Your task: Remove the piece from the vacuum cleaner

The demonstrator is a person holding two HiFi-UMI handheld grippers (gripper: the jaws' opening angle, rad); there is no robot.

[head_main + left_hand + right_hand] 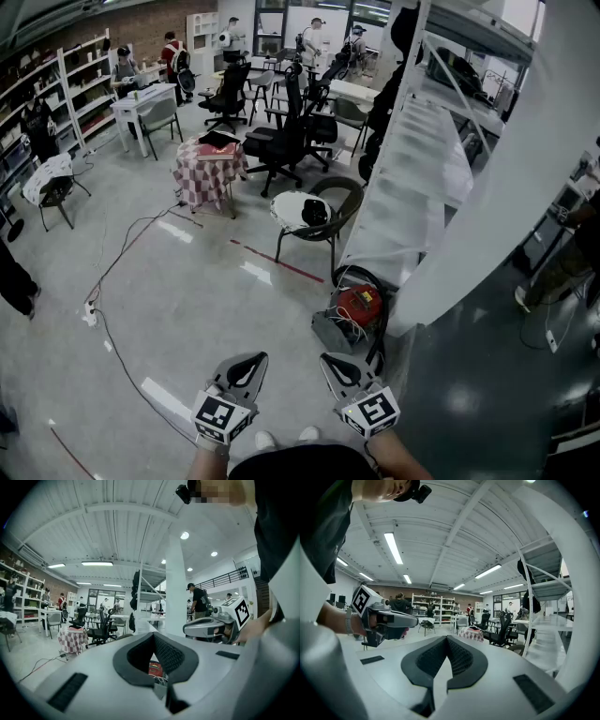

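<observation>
The red vacuum cleaner (359, 305) sits on the floor at the foot of a white staircase, with a tangle of wires on it and a grey part at its base. Which piece belongs to the task I cannot tell. My left gripper (246, 360) and right gripper (336, 360) are held side by side near my body, short of the vacuum, both shut and empty. In the left gripper view the closed gripper (153, 637) frames a sliver of the red vacuum (155, 668), with the right gripper (211, 627) beside it. The right gripper view shows its shut gripper (447, 639) and the left gripper (389, 619).
A black chair (323, 211) with a white item on it stands just beyond the vacuum. Behind it are office chairs (281, 141) and a checked-cloth table (208, 173). A cable (122, 253) trails across the floor at left. The white staircase (412, 187) fills the right.
</observation>
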